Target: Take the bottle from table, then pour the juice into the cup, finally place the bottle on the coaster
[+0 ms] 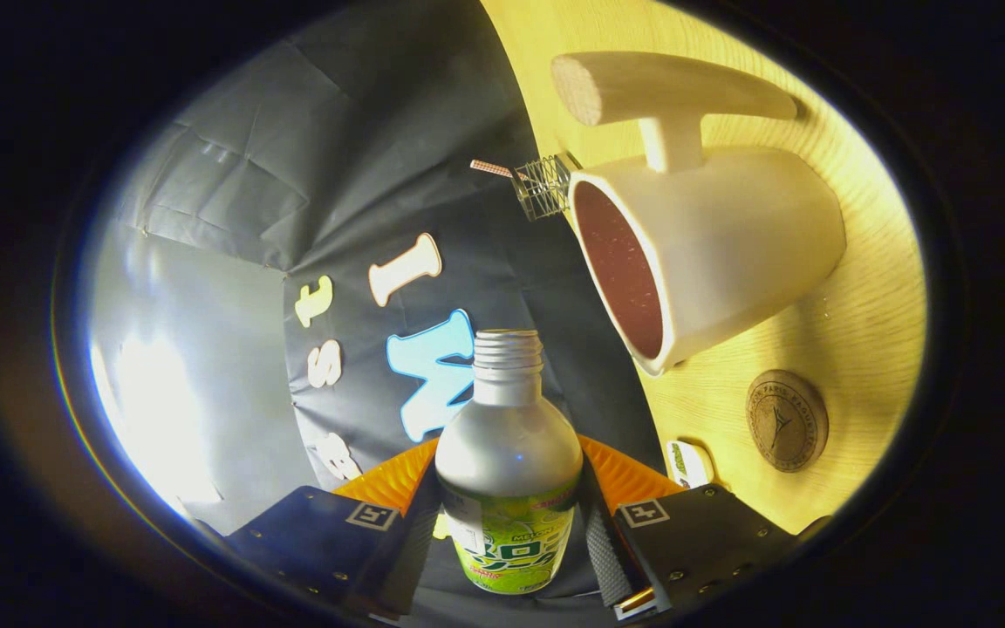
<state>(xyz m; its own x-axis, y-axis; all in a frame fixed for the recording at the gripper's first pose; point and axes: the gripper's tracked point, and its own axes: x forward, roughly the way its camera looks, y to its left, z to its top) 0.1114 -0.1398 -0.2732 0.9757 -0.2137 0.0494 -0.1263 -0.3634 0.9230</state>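
My gripper (508, 515) is shut on a silver bottle (508, 445) with a green label; both orange-backed fingers (398, 480) press its sides. The bottle's threaded neck is uncapped and points forward, lifted off the table with the whole view rolled sideways. Beyond and to the right of the neck stands a white cup (729, 253) with a dark red inside and a long wooden-ended handle, its mouth facing the bottle. A round brown coaster (786, 420) lies on the wooden table (869, 331), nearer to my right finger than the cup.
A small wire holder (544, 185) with a stick in it sits behind the cup at the table's far edge. A small white item (687, 462) lies on the table just beside my right finger. The black cloth wall stands behind.
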